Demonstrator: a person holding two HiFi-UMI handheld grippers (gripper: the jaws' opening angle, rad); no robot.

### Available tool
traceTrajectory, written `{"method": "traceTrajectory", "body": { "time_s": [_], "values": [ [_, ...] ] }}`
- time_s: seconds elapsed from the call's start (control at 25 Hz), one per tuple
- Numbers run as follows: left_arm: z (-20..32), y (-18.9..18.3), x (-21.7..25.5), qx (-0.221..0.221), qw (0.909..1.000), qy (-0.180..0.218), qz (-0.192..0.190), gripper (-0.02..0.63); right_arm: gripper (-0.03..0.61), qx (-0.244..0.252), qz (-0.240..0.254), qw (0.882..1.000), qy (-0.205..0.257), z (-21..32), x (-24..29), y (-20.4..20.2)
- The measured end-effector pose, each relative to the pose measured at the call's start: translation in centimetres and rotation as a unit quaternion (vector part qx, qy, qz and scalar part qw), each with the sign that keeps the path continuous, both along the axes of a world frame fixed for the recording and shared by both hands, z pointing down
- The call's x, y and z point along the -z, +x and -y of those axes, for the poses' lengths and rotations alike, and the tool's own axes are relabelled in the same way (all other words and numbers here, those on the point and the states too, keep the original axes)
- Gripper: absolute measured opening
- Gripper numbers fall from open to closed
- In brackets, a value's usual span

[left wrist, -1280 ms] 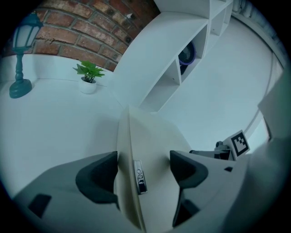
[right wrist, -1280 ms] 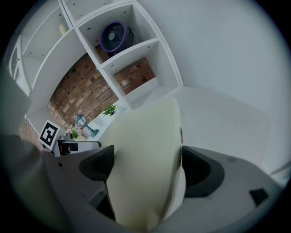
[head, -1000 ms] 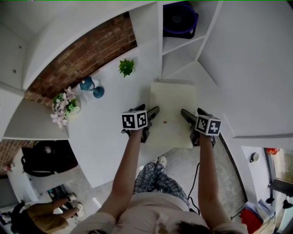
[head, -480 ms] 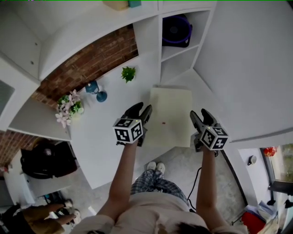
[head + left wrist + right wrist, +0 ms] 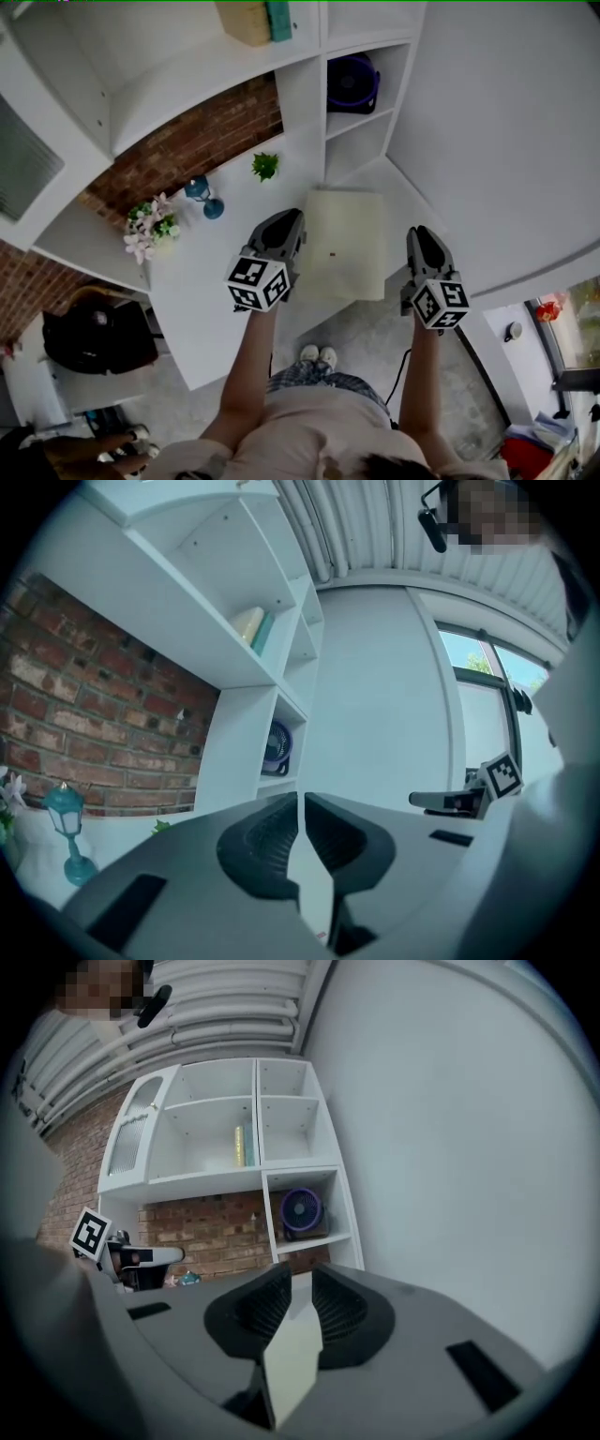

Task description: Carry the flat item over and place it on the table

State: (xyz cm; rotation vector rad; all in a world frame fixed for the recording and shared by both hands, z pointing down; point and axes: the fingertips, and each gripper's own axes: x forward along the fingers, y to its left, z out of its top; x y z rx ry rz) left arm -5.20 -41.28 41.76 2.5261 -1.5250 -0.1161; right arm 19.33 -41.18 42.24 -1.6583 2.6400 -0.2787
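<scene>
The flat item, a pale cream board [image 5: 343,246] with a small red mark, lies on the right end of the white table [image 5: 216,309]. Neither gripper touches it. My left gripper [image 5: 282,219] hangs above the board's left edge. My right gripper [image 5: 424,234] hangs off to the board's right. Both sets of jaws have just been closing, and nothing from the table is between them. In the left gripper view the ribbed pads [image 5: 272,841] of the left gripper [image 5: 300,808] meet. In the right gripper view the right gripper [image 5: 300,1283] shows only a slim gap.
On the table behind the board stand a small green plant [image 5: 265,166], a blue lantern [image 5: 202,195] and a bunch of pink flowers [image 5: 150,228]. A white shelf unit holds a purple fan [image 5: 352,82]. A black bag [image 5: 94,333] sits on the floor at the left.
Both grippers have risen from beside the board's edges towards the camera, and their jaws have gone from wide open to closed. The board has stayed on the table.
</scene>
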Motion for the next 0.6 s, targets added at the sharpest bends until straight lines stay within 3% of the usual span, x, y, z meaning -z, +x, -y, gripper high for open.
{"method": "traceTrajectory", "body": {
  "time_s": [0.2,0.6],
  "values": [
    [-1.9,-0.4,1.9,-0.004,0.9995,0.030,-0.010,0.029,0.046,-0.021,-0.007,0.999,0.035,-1.8,1.7,1.0],
    [-3.9,-0.9,2.7,-0.008,0.9991,0.041,-0.006,0.028,0.018,-0.056,-0.007,0.996,0.073,-3.7,3.9,2.1]
  ]
}}
